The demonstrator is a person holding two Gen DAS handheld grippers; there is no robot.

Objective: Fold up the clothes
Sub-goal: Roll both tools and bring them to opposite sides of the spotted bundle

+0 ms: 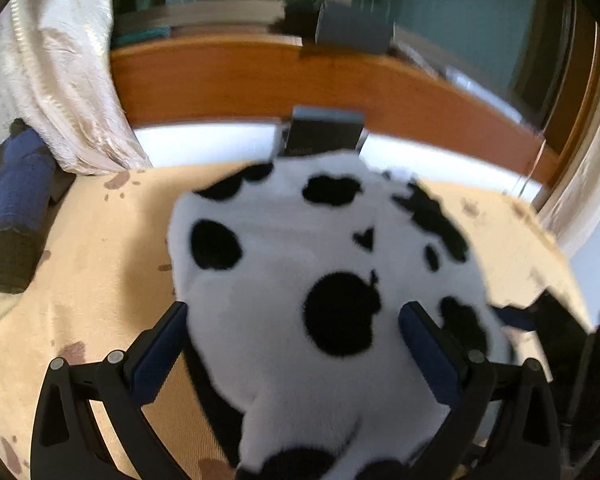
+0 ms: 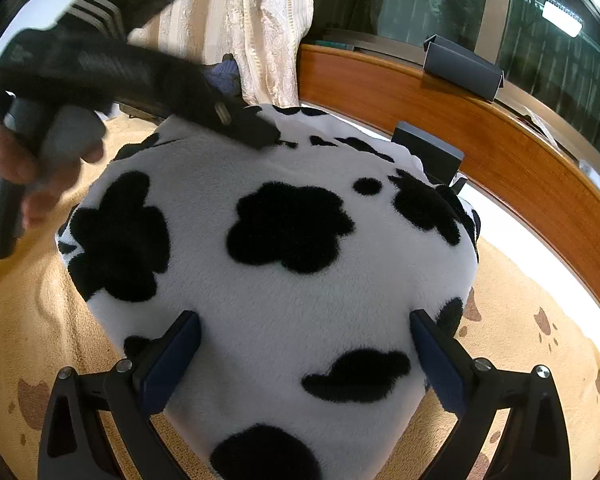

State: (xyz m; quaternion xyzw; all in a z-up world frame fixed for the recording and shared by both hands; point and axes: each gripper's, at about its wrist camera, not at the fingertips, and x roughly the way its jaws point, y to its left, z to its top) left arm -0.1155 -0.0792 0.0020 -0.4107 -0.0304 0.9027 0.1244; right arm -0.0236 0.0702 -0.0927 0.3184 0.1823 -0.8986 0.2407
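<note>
The fleece garment (image 2: 284, 248), white w/ black cow patches, lies as a thick rounded bundle on the bed cover (image 2: 532, 364), a tan one w/ paw prints. The wooden headboard (image 2: 440, 100) is at the far side and a pale curtain (image 2: 256, 28) at far left.

The right gripper (image 2: 305, 364) hovers over the near edge of the bundle w/ jaws wide, fabric below and between them, nothing pinched. The left gripper (image 1: 293, 356) has jaws wide too in its own view; fleece fills the gap, but the pads do not press it. In the right view the left tool reaches in from the left, held by a hand (image 2: 24, 160), and its tip touches the far edge of the garment; whether it holds fabric there cannot be told. The left view is blurred.

The bundle looks already folded at least once. This fits either a last fold still to come or a finished fold being released.

Risks, as a guess: the fleece is thick and springy, so a layer may open again if released w/o pressing. A shallow pinch may take only the top layer and pull the bundle apart. Dragging could also wrinkle the bed cover.
</note>
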